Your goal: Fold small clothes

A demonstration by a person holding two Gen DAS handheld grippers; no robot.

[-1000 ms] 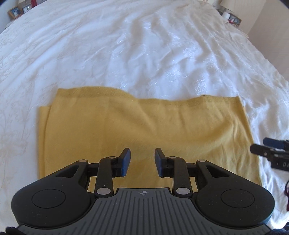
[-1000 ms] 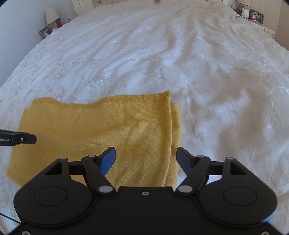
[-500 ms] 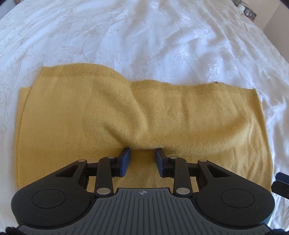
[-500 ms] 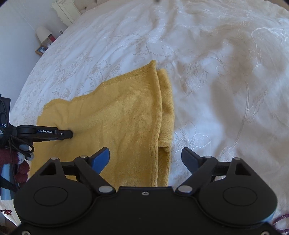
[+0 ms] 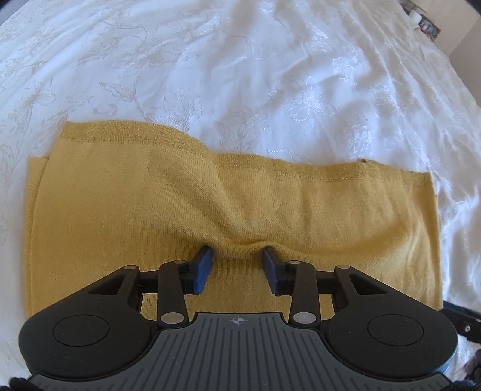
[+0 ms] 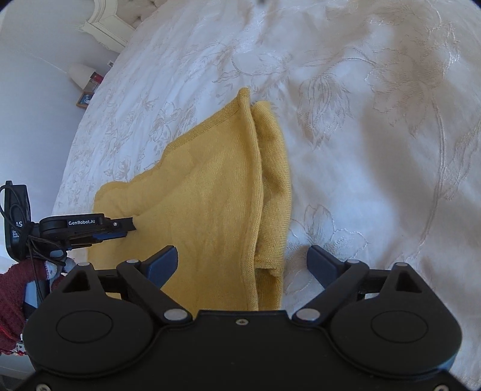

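Observation:
A mustard-yellow knitted garment [image 5: 186, 210] lies folded into a wide band on the white embroidered bedspread [image 5: 240, 75]. My left gripper [image 5: 237, 261] points steeply down at its near middle. The fingertips dig into the cloth, a small ridge of knit is bunched between them, and the jaws are opening. In the right wrist view the garment [image 6: 204, 210] shows its doubled side edge. My right gripper [image 6: 243, 261] straddles that edge low over it, jaws wide and still opening, pads clear of the cloth. The left gripper [image 6: 120, 228] rests on the garment's far side.
A hand in a dark red knitted glove [image 6: 12, 294] holds the left tool. The bed's side edge runs past a lamp and picture frames [image 6: 84, 81] and white furniture [image 6: 105, 27]. Small items [image 5: 424, 24] stand beyond the far corner. Bedspread [image 6: 375, 150] stretches right of the garment.
Both grippers came down closer to the garment. The left one sank onto the cloth, bunched a ridge and widened slightly. The right one rolled, opened wider and moved over the doubled side edge.

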